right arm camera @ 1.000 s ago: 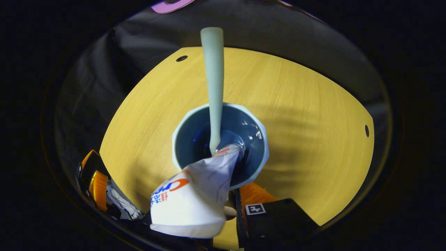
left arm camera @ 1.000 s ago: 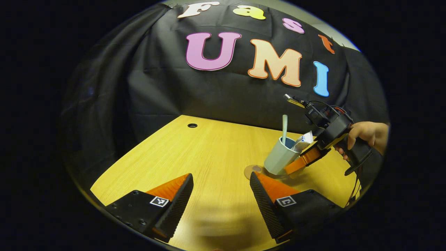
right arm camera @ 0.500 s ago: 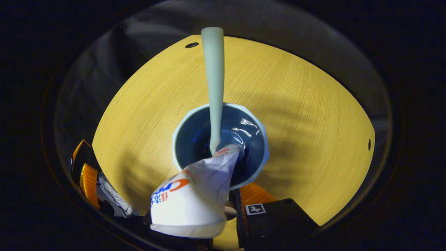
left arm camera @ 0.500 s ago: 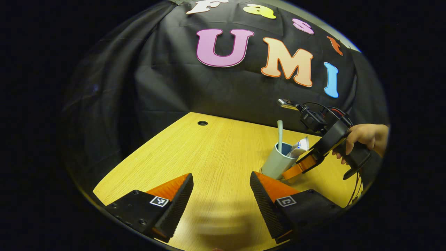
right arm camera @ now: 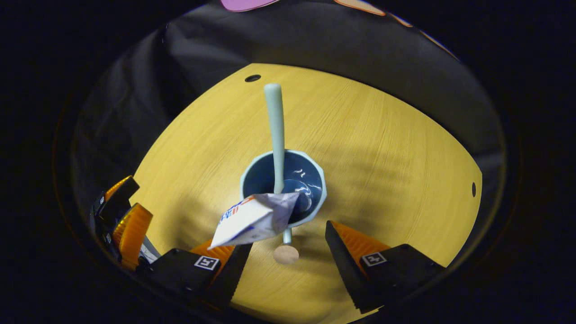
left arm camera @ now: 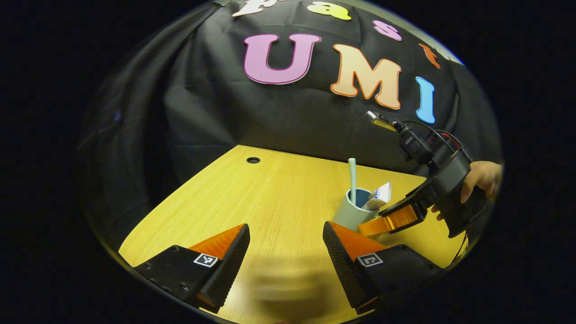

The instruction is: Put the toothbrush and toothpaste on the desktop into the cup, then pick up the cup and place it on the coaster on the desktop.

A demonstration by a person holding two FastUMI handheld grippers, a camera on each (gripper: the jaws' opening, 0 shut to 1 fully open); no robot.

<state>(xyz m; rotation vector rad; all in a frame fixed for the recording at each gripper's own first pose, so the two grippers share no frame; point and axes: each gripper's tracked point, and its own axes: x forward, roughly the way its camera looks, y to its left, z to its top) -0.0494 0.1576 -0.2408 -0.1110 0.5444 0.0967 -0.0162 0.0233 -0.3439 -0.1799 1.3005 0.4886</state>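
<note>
Left gripper view. The left claw (left arm camera: 285, 252) hovers low over the wooden table (left arm camera: 270, 198), its fingers spread wide apart with nothing between them. Beyond its right-hand finger stands the cup (left arm camera: 350, 213), upright on the table, with the toothbrush (left arm camera: 352, 180) rising straight out of it and the toothpaste (left arm camera: 380, 194) leaning out on the side toward the right claw (left arm camera: 387, 220). That claw, held by a hand (left arm camera: 481, 180), sits just beside the cup; whether it touches the cup cannot be told.

Right gripper view. The right claw (right arm camera: 288, 261) looks down on the cup (right arm camera: 282, 184), its fingers parted and drawn clear of the cup's wall. The toothbrush (right arm camera: 275, 130) stands in the cup, leaning toward the far edge of the table (right arm camera: 382, 148); the toothpaste (right arm camera: 252, 218) hangs over the near rim. A small part of the coaster (right arm camera: 286, 254) shows just in front of the cup, between the fingers. The left claw (right arm camera: 128, 216) lies near the table edge, well to the left of the cup.
</note>
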